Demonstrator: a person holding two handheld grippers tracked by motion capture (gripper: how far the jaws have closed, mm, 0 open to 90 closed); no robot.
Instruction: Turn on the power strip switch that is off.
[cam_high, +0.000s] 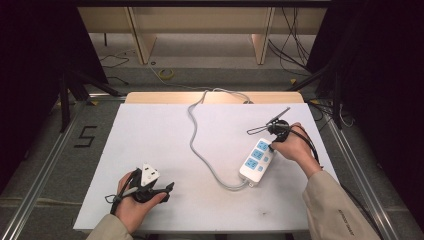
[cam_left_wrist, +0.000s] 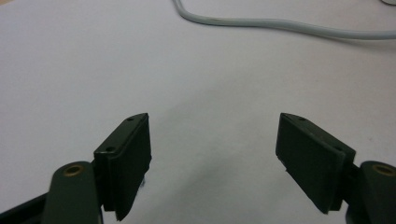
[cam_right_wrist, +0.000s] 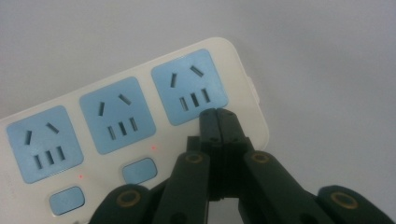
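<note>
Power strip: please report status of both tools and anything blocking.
Left tool open, idle over bare table. Right tool shut, tips at power strip end socket. Grey cable beside, nothing blocking.

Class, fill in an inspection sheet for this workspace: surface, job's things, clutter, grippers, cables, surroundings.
Surface: white table top, bare in the middle.
Job's things: white power strip, three blue sockets, none with a plug in it.
Clutter: nothing seen.
Grippers: left hand-held gripper open, holding nothing; right hand-held gripper shut, tips over the strip's end switch area.
Cables: grey cord runs from the strip off the far edge.
Surroundings: floor marked "5", loose wires.
</note>
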